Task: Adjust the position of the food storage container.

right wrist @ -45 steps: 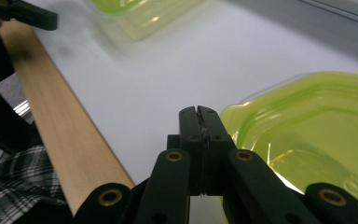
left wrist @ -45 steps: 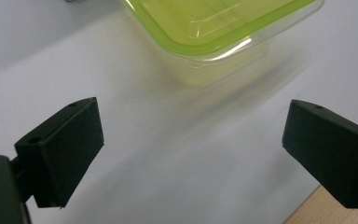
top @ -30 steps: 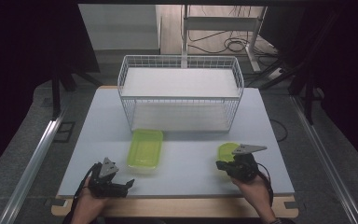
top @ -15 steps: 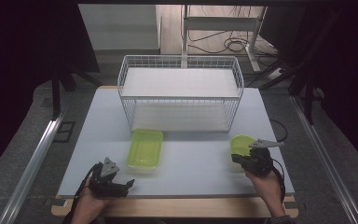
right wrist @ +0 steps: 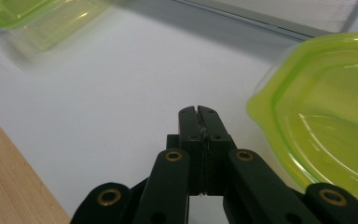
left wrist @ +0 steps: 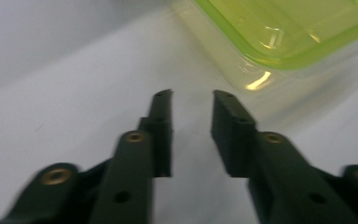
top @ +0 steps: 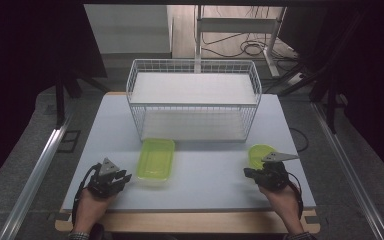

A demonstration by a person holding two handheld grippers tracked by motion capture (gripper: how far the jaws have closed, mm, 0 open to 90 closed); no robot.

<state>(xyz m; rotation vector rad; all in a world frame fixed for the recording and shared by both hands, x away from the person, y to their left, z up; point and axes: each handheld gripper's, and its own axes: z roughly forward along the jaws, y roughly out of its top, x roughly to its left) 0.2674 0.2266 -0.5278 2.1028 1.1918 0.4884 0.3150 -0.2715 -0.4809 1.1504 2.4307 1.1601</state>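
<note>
A lime-green rectangular lidded container [top: 156, 160] lies on the white table [top: 205, 185], in front of the wire basket. My left gripper [top: 122, 178] rests just left of it, pointing at its near corner [left wrist: 279, 32]. The jaws [left wrist: 192, 95] have just been closing; a narrow gap remains and nothing is between them. A round lime-green container [top: 260, 154] sits at the right. My right gripper [top: 247, 173] is beside its near edge [right wrist: 326, 107], shut [right wrist: 198, 111] on nothing.
A white wire basket [top: 195, 100] with a shelf stands at the back of the table. A wooden strip [top: 190, 222] runs along the front edge. The rectangular container [right wrist: 37, 18] shows blurred far off in the right gripper view.
My left hand has edged forward toward the rectangular container. My right gripper has shifted slightly to the right beside the round container.
</note>
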